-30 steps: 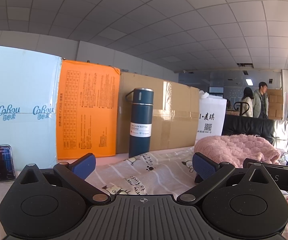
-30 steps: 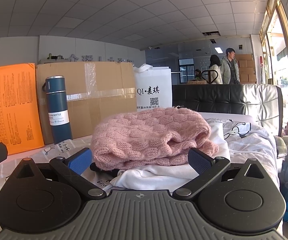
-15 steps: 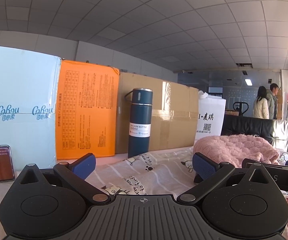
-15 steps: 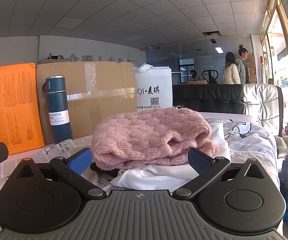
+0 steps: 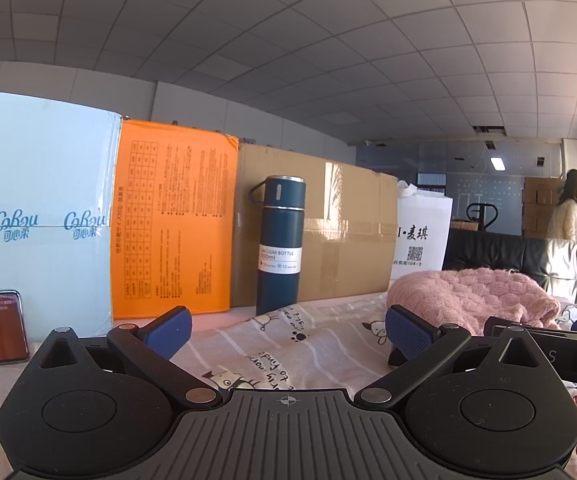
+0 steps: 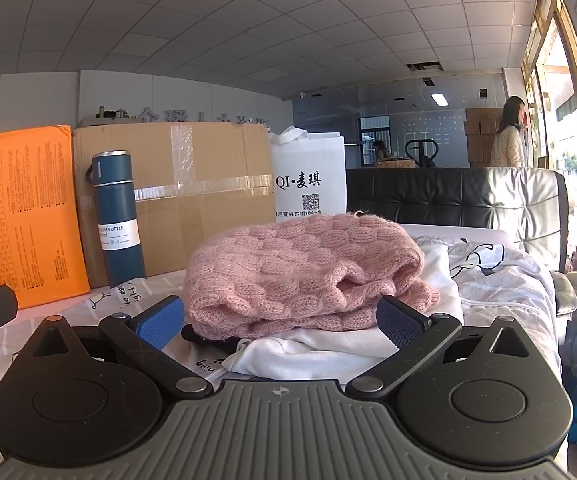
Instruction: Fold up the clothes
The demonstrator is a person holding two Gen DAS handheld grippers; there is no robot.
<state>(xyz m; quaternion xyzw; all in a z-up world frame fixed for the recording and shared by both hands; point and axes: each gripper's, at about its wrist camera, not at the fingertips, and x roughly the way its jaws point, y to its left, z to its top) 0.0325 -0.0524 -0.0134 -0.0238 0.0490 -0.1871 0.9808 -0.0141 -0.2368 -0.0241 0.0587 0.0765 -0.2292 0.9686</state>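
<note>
I have both grippers low over the printed sheet [image 5: 312, 344], empty. My left gripper [image 5: 286, 328] is spread wide with nothing between its fingers; my right gripper [image 6: 280, 320] is equally wide, facing the pink sweater [image 6: 308, 272] at twelve o'clock. The sweater lies bunched on a white garment [image 6: 328, 352], the flask [image 6: 118, 216] at ten o'clock. I judge no fold begun: everything is left.
</note>
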